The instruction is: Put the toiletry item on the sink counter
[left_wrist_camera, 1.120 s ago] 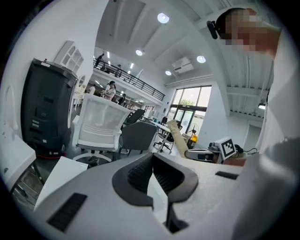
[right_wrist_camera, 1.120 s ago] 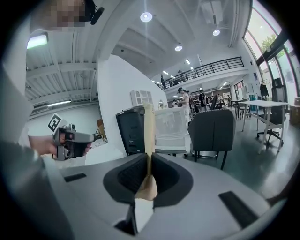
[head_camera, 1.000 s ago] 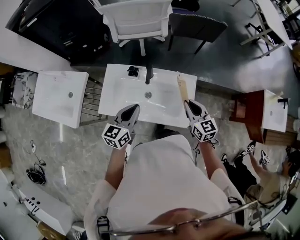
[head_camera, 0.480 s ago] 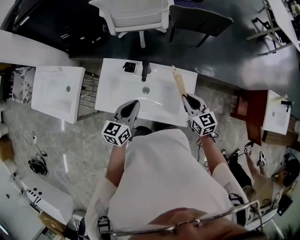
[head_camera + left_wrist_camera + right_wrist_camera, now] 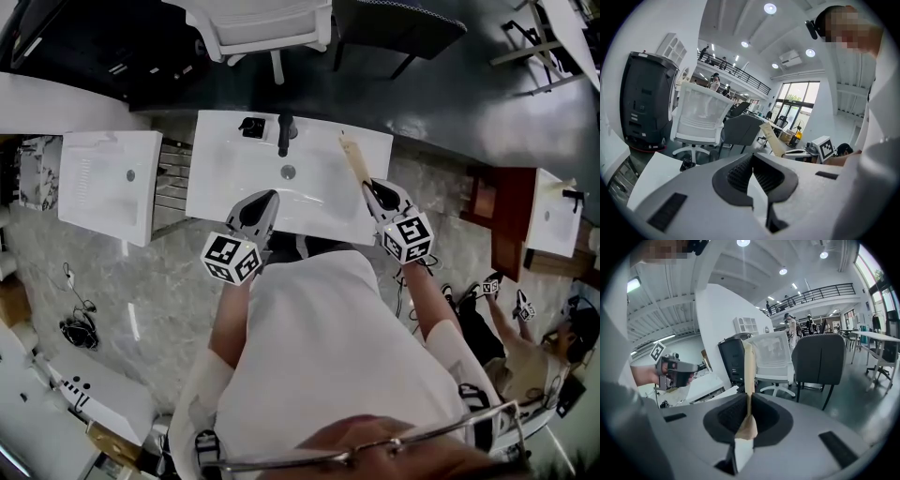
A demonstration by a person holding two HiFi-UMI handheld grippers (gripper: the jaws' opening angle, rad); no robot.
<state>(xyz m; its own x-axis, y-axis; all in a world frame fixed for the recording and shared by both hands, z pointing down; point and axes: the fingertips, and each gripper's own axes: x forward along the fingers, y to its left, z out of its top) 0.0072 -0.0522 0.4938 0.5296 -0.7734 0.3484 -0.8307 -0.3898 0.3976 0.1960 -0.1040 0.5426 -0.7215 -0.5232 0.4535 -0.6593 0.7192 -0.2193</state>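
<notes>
A long, flat tan paper packet (image 5: 353, 161), the toiletry item, sticks out forward from my right gripper (image 5: 372, 192), which is shut on its near end. The packet hangs over the right side of the white sink counter (image 5: 225, 159). In the right gripper view the packet (image 5: 749, 376) stands upright between the pads. My left gripper (image 5: 270, 199) hovers over the basin's front edge, shut and empty. In the left gripper view its jaws (image 5: 752, 171) meet at the tips, and the packet (image 5: 772, 140) shows to the right.
A black faucet (image 5: 284, 134) and a small black fitting (image 5: 250, 127) stand at the sink's back; the drain (image 5: 288, 172) is mid-basin. A second white sink (image 5: 103, 183) is at left, a brown cabinet (image 5: 506, 220) at right. A white chair (image 5: 272, 23) stands behind the sink.
Both grippers have moved a little forward and lower over the sink, the right one carrying the packet with it. The jaws look the same.
</notes>
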